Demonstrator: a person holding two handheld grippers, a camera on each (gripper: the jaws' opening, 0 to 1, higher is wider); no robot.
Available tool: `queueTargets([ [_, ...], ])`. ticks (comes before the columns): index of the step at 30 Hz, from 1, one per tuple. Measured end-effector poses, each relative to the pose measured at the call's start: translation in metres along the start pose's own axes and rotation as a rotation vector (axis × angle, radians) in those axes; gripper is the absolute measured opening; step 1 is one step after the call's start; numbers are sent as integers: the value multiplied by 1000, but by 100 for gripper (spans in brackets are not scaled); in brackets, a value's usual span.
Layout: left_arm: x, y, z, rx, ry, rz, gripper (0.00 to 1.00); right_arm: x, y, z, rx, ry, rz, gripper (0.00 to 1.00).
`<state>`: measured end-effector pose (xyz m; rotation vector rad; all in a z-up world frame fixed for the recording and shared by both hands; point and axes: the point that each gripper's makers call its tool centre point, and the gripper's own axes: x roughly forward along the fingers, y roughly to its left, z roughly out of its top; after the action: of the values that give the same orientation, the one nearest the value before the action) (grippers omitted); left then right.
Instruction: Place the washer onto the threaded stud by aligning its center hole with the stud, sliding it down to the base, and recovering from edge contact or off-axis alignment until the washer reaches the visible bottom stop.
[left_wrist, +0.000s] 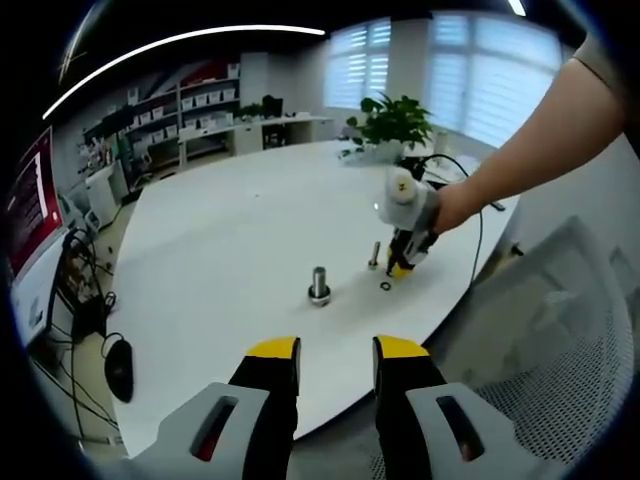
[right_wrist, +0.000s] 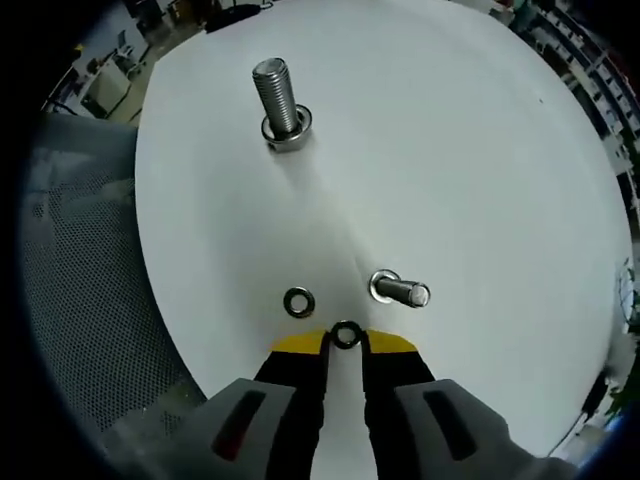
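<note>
In the right gripper view, my right gripper (right_wrist: 344, 352) pinches a small dark washer (right_wrist: 346, 334) edge-on between its yellow tips, low over the white table (right_wrist: 480, 150). Just ahead to the right a small threaded stud (right_wrist: 400, 292) stands on its flanged base. A second loose washer (right_wrist: 298, 301) lies flat to the left. Farther off a large stud (right_wrist: 279, 95) stands with a ring at its foot. In the left gripper view, my left gripper (left_wrist: 337, 350) hangs open and empty off the table's near edge. There the right gripper (left_wrist: 402, 266) hovers beside the small stud (left_wrist: 375, 254) and the loose washer (left_wrist: 386, 287).
A person's arm (left_wrist: 530, 150) reaches in from the right holding the right gripper. A mesh chair (left_wrist: 560, 350) stands at the table's near right edge. A potted plant (left_wrist: 392, 122) sits at the far side. Shelves and desks line the room behind.
</note>
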<state>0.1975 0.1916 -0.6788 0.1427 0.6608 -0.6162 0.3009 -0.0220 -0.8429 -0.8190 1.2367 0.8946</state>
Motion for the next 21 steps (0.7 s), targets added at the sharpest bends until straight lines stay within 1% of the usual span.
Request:
queueTargets([
  [3,0,0,-1,0,4,1,27,1,-1,1,12,28,3,15],
  [5,0,0,0,0,3,2,27,2,0,1,5,71,-7,15],
  [10,0,1,0,-3,0,6,27,3,1,2,5,131,-35,15],
  [13,0,2,0,-3,-1,10,27,3,0,0,57,169,-57,15],
  [18,0,3,1,-6,-3,11,27,3,1,0,36,176,-76,15],
  [21,-1,3,1,-4,-5,12,27,3,0,-1,54,142,-86,15],
])
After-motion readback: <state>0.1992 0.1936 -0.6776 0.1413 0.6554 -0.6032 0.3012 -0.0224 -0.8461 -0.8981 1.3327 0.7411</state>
